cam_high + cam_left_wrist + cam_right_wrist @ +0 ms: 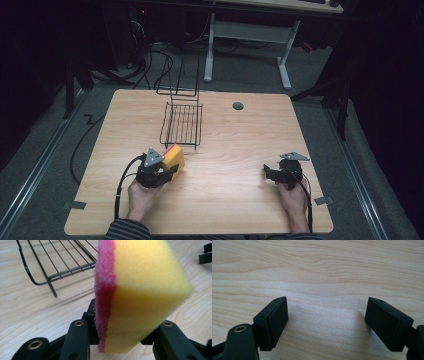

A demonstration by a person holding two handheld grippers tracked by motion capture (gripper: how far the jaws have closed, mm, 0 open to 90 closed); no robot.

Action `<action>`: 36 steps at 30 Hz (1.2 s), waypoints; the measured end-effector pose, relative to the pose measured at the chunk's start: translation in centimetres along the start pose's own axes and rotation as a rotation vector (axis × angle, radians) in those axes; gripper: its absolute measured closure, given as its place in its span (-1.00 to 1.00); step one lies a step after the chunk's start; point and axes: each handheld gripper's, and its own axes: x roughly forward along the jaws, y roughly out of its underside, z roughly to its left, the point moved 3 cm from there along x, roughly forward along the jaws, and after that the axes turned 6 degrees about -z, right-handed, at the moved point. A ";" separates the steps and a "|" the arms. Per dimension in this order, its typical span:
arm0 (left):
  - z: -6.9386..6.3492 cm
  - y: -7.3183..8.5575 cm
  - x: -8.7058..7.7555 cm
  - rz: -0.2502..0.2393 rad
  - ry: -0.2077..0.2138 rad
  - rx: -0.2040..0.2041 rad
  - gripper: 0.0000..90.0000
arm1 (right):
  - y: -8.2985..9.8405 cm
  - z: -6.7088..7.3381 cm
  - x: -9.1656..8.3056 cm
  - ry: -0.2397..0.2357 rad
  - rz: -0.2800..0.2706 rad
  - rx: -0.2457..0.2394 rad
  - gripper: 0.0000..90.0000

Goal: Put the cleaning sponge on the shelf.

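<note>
A yellow sponge [174, 156] with a pink scouring face stands on edge in my left gripper [166, 167], which is shut on it at the table's front left. In the left gripper view the sponge [145, 297] rises between the two black jaws, pink face [105, 290] on the left, and the jaws press its lower sides. My right gripper [270, 173] rests at the front right, held by a hand. In the right gripper view its jaws stand wide open around my right gripper's gap [325, 323], with bare wood between them.
A black wire rack [182, 122] with an upright back sits just beyond the sponge, near the table's middle; its near corner [51, 277] is close ahead of the left gripper. A grey cable hole [238, 106] lies at the back. Desk legs and cables stand on the floor beyond.
</note>
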 end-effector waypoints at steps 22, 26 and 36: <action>2.1 -4.5 -0.8 -0.026 0.027 0.031 0.38 | 0.0 0.0 0.0 0.000 0.000 0.000 -0.58; 2.6 -5.6 -0.5 -0.031 0.031 0.042 0.38 | 0.0 0.0 0.0 0.000 -0.001 0.002 -0.58; 3.0 -7.4 0.6 -0.042 0.036 0.066 0.38 | 0.0 0.0 0.0 0.000 -0.001 0.002 -0.58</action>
